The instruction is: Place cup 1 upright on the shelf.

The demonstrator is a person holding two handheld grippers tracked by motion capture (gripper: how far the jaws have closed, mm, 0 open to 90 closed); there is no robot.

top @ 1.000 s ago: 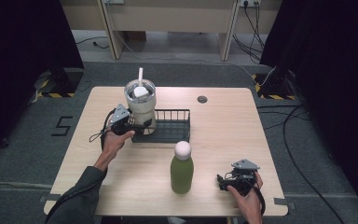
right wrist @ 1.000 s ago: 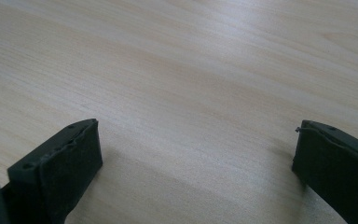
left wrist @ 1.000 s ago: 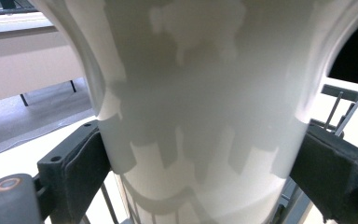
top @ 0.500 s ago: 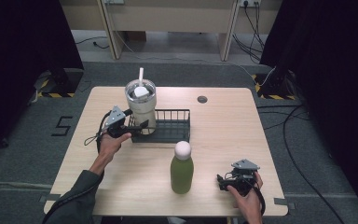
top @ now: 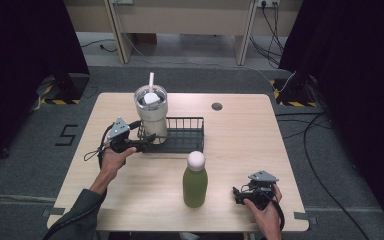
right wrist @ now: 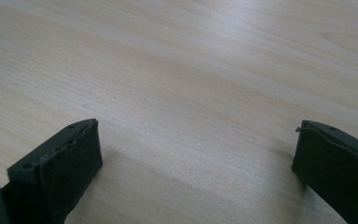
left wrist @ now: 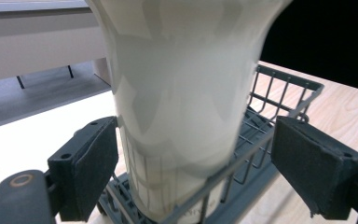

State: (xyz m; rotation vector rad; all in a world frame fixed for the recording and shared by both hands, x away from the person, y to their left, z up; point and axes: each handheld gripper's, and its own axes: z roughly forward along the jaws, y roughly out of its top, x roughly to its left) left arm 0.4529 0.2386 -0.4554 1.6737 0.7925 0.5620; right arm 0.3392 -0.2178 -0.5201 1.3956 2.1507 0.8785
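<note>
A cream tumbler (top: 151, 112) with a white straw stands at the left end of a dark wire basket (top: 185, 137). My left gripper (top: 144, 144) sits at the basket's left corner, pointing at the tumbler's base. In the left gripper view the tumbler (left wrist: 182, 93) rises between the jaws, and the left gripper (left wrist: 200, 179) is open with both pads clear of it. A green bottle (top: 195, 182) with a pale round cap stands upright near the front middle. To its right my right gripper (top: 238, 196) rests low on the table. The right gripper (right wrist: 191, 172) is open over bare wood.
The wooden table (top: 260, 145) has a small dark round hole (top: 217, 106) at the back right. The basket's wires (left wrist: 279, 98) run behind the tumbler. Cables trail from both grippers. Grey floor surrounds the table.
My left gripper has drawn back a little, leftward and toward the person, away from the tumbler. The right gripper and the bottle have not moved.
</note>
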